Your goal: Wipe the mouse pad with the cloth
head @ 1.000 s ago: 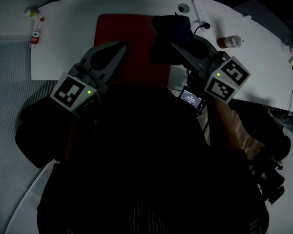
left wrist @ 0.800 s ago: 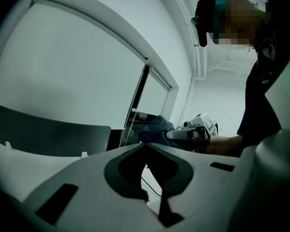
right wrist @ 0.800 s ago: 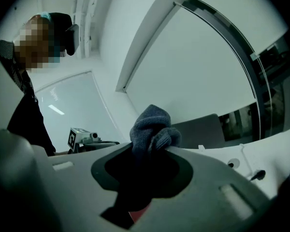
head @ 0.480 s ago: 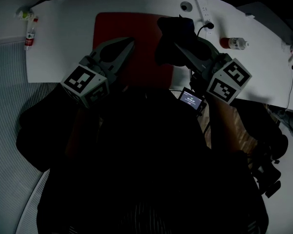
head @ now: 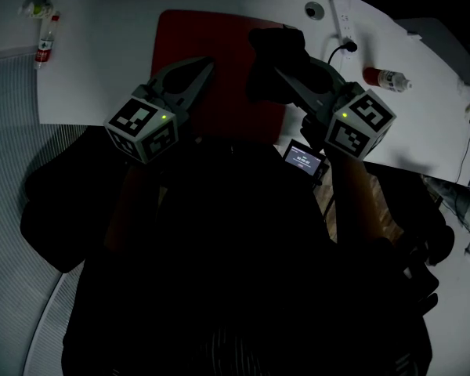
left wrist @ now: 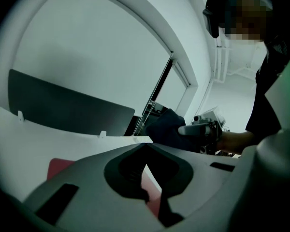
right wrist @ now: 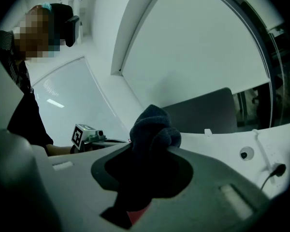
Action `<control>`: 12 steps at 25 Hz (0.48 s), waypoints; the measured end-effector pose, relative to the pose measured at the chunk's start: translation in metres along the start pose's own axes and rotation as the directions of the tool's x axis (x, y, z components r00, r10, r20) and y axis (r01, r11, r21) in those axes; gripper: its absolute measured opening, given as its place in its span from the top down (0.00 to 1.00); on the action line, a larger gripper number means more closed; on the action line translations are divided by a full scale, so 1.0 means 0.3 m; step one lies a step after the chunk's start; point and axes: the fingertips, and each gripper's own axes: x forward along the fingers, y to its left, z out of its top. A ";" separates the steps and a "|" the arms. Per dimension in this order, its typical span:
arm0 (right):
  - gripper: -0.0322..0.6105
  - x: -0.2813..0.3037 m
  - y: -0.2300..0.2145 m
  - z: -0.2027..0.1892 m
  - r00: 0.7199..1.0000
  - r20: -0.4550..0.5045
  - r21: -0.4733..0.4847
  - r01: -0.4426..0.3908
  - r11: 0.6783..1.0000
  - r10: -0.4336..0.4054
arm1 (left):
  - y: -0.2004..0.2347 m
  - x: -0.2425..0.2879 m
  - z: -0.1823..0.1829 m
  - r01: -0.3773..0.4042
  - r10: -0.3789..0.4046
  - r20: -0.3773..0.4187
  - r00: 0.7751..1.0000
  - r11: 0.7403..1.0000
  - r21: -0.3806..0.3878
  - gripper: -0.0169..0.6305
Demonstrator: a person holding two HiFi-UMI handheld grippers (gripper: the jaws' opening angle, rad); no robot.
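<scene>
**Cloth clamped in the right tool, poised over the red pad**

The left tool is closed to its tips with nothing in it, hovering above the mouse pad. The right tool is clamped on the cloth, a dark wad that bulges past its jaw tips. The cloth looks soft, light and limp, so a firm bite on the bunched middle suits it. The pad looks thin and probably bendable. It lies flat on the white surface, under and ahead of both tools, and may slide unless the empty tool pins an edge. Whether the cloth touches the pad, I cannot tell.
</scene>
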 end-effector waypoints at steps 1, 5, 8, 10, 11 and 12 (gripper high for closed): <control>0.81 0.007 -0.014 -0.011 1.000 -0.007 0.007 0.003 1.000 -0.003 | 0.019 0.008 -0.025 -0.009 0.009 -0.020 1.000 1.000 -0.001 0.96; 0.81 0.048 -0.048 -0.056 0.999 -0.041 0.028 0.003 1.000 -0.002 | 0.080 0.030 -0.120 -0.038 0.038 -0.091 0.995 0.999 0.000 0.96; 0.81 0.089 -0.069 -0.081 0.998 -0.068 0.047 -0.002 0.999 0.005 | 0.113 0.044 -0.191 -0.061 0.068 -0.169 0.983 0.997 0.042 0.96; 0.81 0.112 -0.078 -0.096 0.996 -0.087 0.054 -0.007 0.999 0.012 | 0.127 0.060 -0.251 -0.065 0.077 -0.221 0.972 0.996 0.060 0.96; 0.81 0.122 -0.084 -0.103 0.995 -0.097 0.055 -0.006 0.998 0.011 | 0.134 0.068 -0.279 -0.064 0.075 -0.239 0.968 0.997 0.052 0.96; 0.81 0.132 -0.090 -0.109 0.994 -0.105 0.056 -0.004 0.998 0.010 | 0.143 0.075 -0.306 -0.064 0.074 -0.256 0.964 0.997 0.044 0.96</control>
